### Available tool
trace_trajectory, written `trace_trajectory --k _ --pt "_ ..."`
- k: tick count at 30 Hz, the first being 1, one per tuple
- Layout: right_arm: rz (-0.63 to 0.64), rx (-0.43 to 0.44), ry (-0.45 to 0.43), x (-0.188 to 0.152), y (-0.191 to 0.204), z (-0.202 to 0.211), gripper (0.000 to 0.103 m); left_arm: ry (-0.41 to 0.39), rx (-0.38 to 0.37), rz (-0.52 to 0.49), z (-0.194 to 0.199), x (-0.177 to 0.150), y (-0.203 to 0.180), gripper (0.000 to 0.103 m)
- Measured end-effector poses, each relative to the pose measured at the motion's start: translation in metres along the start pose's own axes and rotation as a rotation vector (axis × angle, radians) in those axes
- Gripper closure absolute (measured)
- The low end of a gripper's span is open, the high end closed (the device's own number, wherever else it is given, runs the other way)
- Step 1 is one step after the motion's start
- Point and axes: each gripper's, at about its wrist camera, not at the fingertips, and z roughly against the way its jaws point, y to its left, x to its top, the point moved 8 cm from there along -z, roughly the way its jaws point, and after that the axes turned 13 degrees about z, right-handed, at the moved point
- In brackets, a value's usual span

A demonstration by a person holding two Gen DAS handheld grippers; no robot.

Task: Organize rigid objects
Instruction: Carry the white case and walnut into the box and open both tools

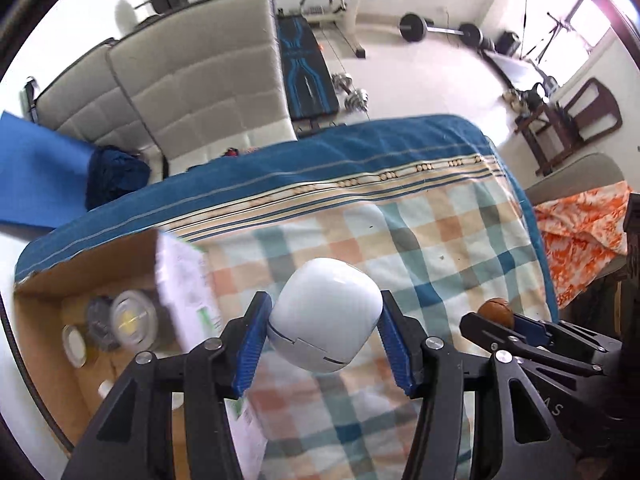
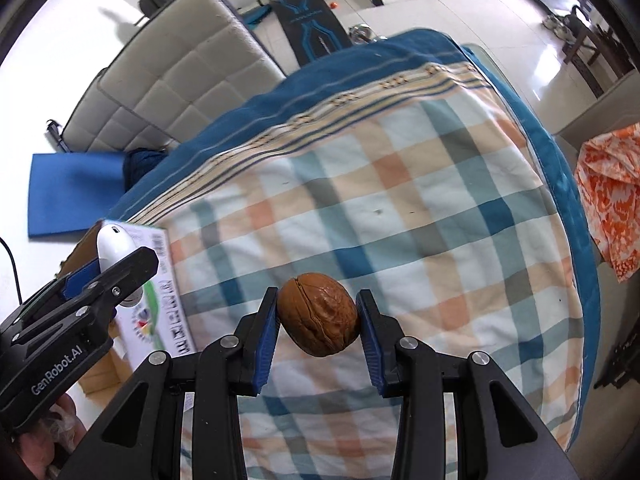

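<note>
So the left tongs are clamped on a white earbud-style case, blue pads pressing both sides, seam of the lid facing the camera. It's held up in the air above the checked cloth, not touching it. In the right wrist view you can spot that same white case at about 9 o'clock, poking out past the black finger of the left tongs.

The right tongs are clenched on a walnut, brown shell with the ridge line running roughly top to bottom, pinched between the two blue pads and also off the cloth. From the left wrist view the walnut sits at roughly 4 o'clock, in the tip of the right tongs, near the case but apart from it.

Out at 8 o'clock in the left view there's an open cardboard box resting on the cloth, one flap white with print standing up beside the case. Inside the box I can make out a couple of round lidded things, too blurry to name.

The cloth covers a worktop, with a blue striped border at the far edge. Beyond it: a padded grey mattress leaning up, a blue mat at 9 o'clock, barbells on the floor, orange patterned fabric at 3 o'clock.
</note>
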Motion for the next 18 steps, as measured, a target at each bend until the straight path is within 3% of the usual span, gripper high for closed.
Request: trace_trajectory --k 10,18 --pt "0.136 0.069 -0.056 -0.037 0.114 0.039 0.063 -0.057 -0.056 0.14 0.07 -0.04 0.092 0.052" --pt "0.277 0.136 -0.008 -0.069 0.237 0.017 0.063 -0.076 0.004 0.253 0.106 -0.076 0.206 0.052"
